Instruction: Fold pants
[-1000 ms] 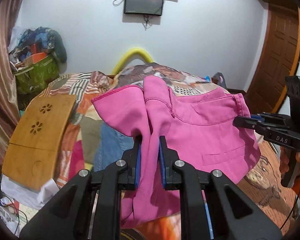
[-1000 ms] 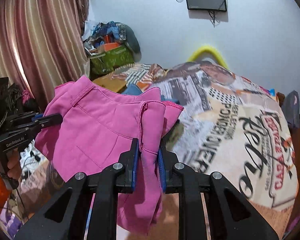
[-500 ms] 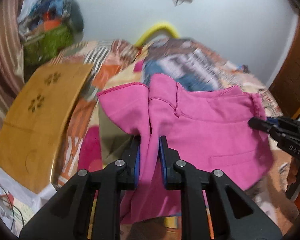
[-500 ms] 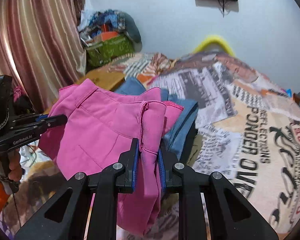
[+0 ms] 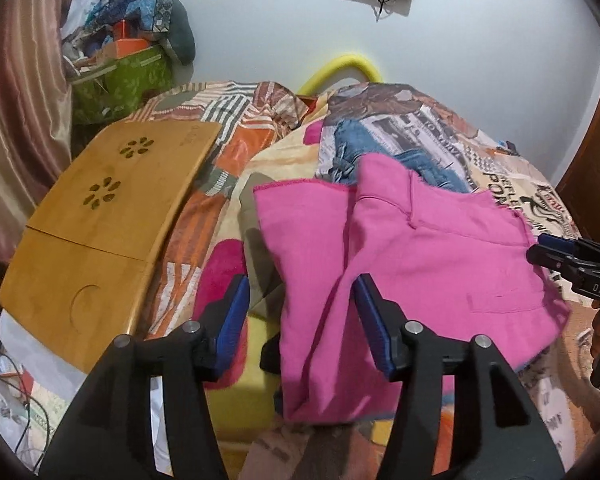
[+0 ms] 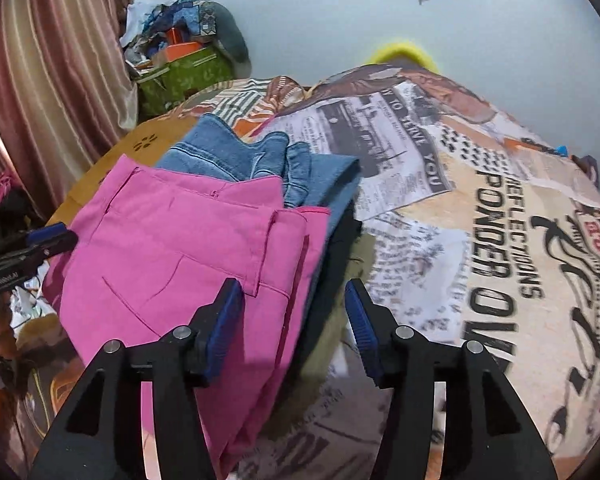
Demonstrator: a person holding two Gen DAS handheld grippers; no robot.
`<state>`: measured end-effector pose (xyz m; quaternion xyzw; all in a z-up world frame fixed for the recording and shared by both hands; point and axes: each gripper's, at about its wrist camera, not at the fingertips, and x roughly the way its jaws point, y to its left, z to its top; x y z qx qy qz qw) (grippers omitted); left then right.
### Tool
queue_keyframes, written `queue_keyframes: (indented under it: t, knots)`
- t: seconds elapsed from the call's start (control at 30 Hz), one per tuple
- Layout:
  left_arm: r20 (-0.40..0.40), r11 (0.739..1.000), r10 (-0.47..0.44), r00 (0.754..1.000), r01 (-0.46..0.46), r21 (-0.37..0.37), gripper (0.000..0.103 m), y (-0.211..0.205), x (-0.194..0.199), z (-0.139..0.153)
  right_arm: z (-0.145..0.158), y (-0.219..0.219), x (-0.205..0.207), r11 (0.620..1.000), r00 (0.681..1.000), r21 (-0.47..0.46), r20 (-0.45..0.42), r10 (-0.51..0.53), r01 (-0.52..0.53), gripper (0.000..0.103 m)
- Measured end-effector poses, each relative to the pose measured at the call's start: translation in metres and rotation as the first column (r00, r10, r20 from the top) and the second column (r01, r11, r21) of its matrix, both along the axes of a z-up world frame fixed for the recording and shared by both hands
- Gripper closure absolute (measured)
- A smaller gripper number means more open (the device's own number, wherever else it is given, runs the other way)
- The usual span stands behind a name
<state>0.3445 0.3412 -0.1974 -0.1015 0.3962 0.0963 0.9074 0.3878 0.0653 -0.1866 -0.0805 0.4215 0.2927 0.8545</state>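
The folded pink pants (image 5: 412,264) lie on the bed on top of a pile of clothes, over blue jeans (image 5: 380,148). My left gripper (image 5: 300,320) is open just above their near edge and holds nothing. In the right wrist view the pink pants (image 6: 180,256) lie left of centre with the blue jeans (image 6: 260,156) behind them. My right gripper (image 6: 294,320) is open over the pants' right edge and holds nothing. Each gripper shows at the edge of the other's view, the right one (image 5: 568,260) and the left one (image 6: 32,248).
A wooden lap tray (image 5: 100,216) lies on the bed's left side. The bed has a newspaper-print cover (image 6: 480,220). A green box with clutter (image 5: 120,76) stands by the curtain (image 6: 40,80). A wooden door (image 5: 596,140) is at the right. An olive garment (image 6: 340,312) lies under the pile.
Both grippers lowered the pink pants onto the pile on the bed and opened, letting go of the cloth. The pants now lie flat instead of hanging between the grippers.
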Motion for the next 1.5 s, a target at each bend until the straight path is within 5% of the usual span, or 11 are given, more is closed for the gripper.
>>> queue_keyframes:
  t: [0.4, 0.73, 0.93, 1.07, 1.37, 1.5]
  knots:
    - [0.175, 0.997, -0.062, 0.983, 0.054, 0.048, 0.048, -0.073, -0.095, 0.118, 0.109, -0.042, -0.082, 0.996, 0.987, 0.089, 0.158, 0.0, -0.014, 0.052]
    - [0.391, 0.991, -0.115, 0.913, 0.081, 0.102, 0.047, -0.152, -0.211, 0.215, 0.202, -0.086, -0.199, 0.969, 0.935, 0.234, 0.356, -0.007, -0.081, 0.052]
    - [0.472, 0.987, -0.126, 0.872, 0.062, 0.15, 0.043, -0.187, -0.275, 0.239, 0.231, -0.104, -0.264, 0.95, 0.893, 0.285, 0.45, -0.013, -0.129, 0.052]
    - [0.515, 0.983, -0.133, 0.847, 0.047, 0.177, 0.029, -0.207, -0.308, 0.245, 0.236, -0.109, -0.294, 0.938, 0.873, 0.308, 0.487, -0.013, -0.158, 0.052]
    - [0.547, 0.979, -0.139, 0.825, 0.03, 0.204, 0.004, -0.222, -0.343, 0.246, 0.229, -0.107, -0.327, 0.928, 0.848, 0.347, 0.525, -0.073, -0.135, 0.019]
    - [0.558, 0.982, -0.126, 0.82, 0.021, 0.189, 0.001, -0.219, -0.351, 0.245, 0.227, -0.106, -0.336, 0.932, 0.838, 0.345, 0.537, -0.101, -0.109, 0.004]
